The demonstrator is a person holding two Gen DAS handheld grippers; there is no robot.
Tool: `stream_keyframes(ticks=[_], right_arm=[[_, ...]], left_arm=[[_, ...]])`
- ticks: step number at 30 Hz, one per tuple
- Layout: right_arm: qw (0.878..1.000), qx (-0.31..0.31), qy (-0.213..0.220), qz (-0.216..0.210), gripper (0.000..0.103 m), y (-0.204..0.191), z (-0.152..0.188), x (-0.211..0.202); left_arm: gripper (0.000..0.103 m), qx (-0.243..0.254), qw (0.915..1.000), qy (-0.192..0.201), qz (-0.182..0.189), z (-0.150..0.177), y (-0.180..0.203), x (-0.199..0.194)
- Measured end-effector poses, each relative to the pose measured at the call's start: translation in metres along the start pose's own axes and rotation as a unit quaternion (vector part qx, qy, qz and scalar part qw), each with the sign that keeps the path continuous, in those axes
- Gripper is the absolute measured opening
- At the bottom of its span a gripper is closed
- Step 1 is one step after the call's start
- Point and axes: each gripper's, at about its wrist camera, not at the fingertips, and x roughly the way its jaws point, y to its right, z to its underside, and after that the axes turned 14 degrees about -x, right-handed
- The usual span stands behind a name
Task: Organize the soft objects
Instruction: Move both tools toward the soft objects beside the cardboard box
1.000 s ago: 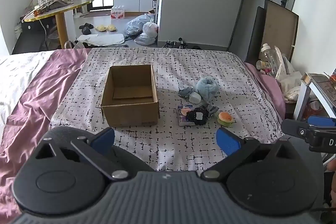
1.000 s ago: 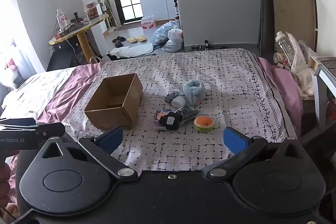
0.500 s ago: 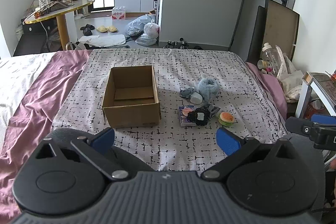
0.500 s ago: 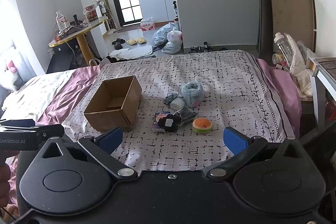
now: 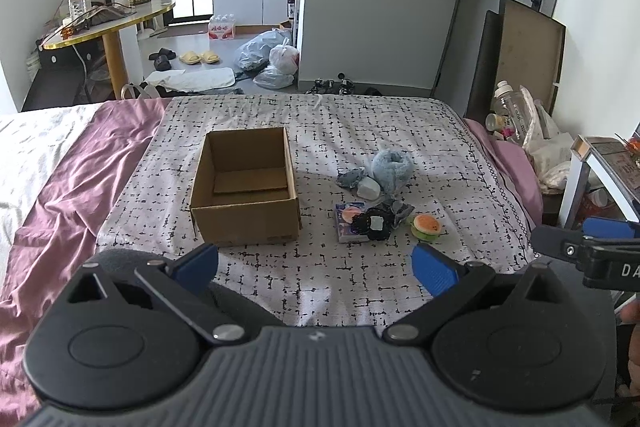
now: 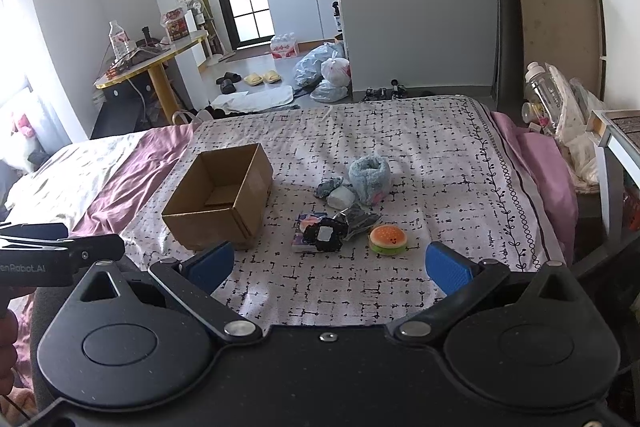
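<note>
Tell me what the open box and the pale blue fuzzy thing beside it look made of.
Box: plain brown corrugated cardboard, matte, with flaps folded inside. Blue fuzzy item: apparently plush or fleece fabric, with a fluffy nap and slumped shape; the exact fibre can't be told.

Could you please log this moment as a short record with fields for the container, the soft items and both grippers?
container: cardboard box, open, nothing soft visible inside
soft items: burger toy, fluffy blue piece and small dark bundles lying on the bedspread, to the right of the box
left gripper: open, holding nothing
right gripper: open, holding nothing
</note>
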Motion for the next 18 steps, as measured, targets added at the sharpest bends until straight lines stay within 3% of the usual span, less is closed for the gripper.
stream_keyframes(ticks=[18], right_arm=[[1.000,0.005,-0.013,-0.025,0.103,0.003,-0.002,0.031]], left_arm=[[0.102,-0.037,0.9988,0.008,0.031,-0.009,-0.008,0.025]])
